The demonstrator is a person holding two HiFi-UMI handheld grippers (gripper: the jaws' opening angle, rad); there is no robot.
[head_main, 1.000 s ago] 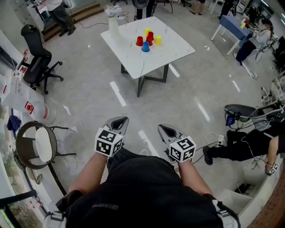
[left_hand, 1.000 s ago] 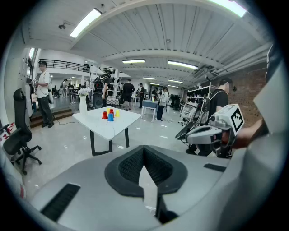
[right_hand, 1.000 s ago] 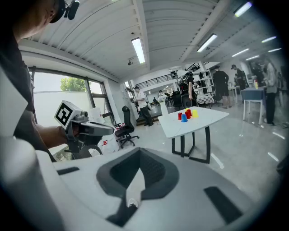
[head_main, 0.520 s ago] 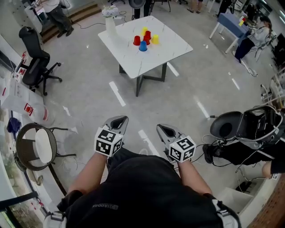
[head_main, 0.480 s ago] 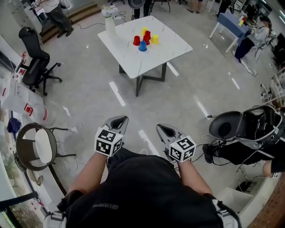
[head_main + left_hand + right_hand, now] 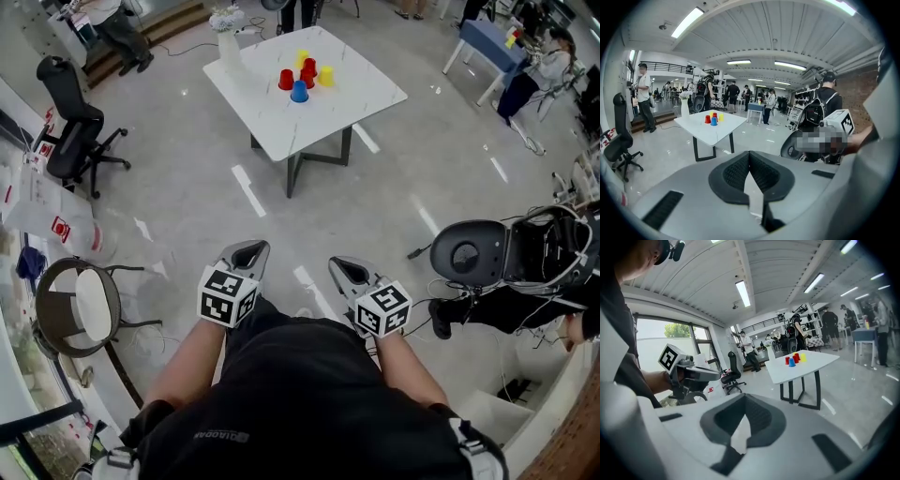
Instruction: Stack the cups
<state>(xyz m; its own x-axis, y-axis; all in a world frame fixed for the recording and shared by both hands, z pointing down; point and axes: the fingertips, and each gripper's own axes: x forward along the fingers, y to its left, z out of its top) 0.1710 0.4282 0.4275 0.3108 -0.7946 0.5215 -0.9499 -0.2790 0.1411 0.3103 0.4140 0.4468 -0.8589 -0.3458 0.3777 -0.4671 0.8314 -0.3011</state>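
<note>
Fingers of the left gripper (image 6: 246, 251) and the right gripper (image 6: 345, 269) are fully closed, tip to tip, with nothing between them. Both grippers sit at lower centre of the head view, well apart from the cups (image 6: 300, 79), which stand clustered on the white table (image 6: 361, 94) at upper centre. Only the gripper views show the ceiling lights (image 6: 686, 22).
</note>
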